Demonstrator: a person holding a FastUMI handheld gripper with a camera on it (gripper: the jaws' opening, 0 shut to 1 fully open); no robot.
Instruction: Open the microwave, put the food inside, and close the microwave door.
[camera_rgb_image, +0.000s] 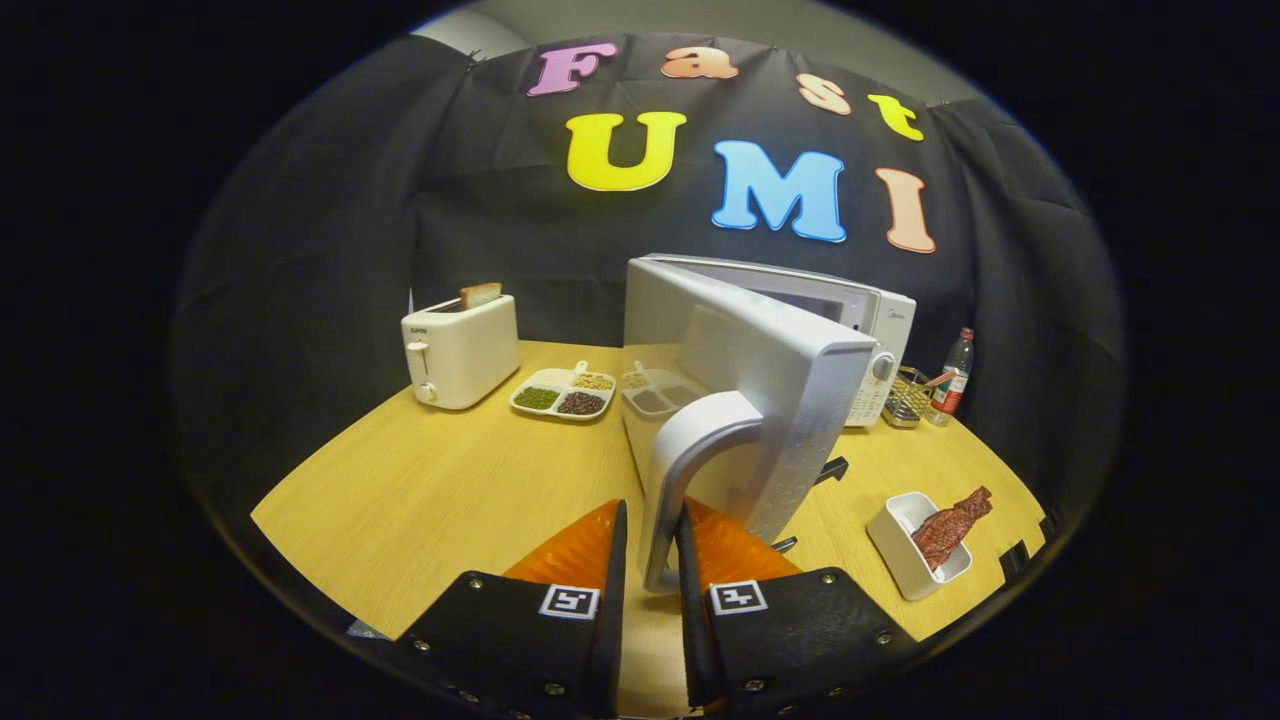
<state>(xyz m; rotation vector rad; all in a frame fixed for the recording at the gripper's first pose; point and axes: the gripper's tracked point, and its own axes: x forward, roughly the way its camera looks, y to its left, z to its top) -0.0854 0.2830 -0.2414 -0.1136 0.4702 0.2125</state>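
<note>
Gripper view showed the gripper (652, 560) with its two fingers pressed against either side of the door handle (680, 470), pinching its lower end between them. The handle's long axis ran upright, rising from between the fingers and curving right at its top into the microwave door (770, 400). That door stood partly swung out toward the near side, hinged on its left edge, with the microwave (880, 310) body behind it and to the right. The relation that mattered most, in my judgement, was this: the door's free edge lay directly at the fingers, while the cavity opened away to the right and far side, so more swing toward the near left would be needed before anything could pass in. The food (950, 525), a reddish-brown piece, rested in a small white dish (900, 555) on the wooden table (430, 500), well to the right of the fingers and nearer than the microwave. A toaster (458, 350) with bread (480, 294) in it stood far left, with a divided tray (563, 392) of beans just beside it; a bottle (955, 375) and a wire rack (908, 395) sat far right, past the microwave.
</note>
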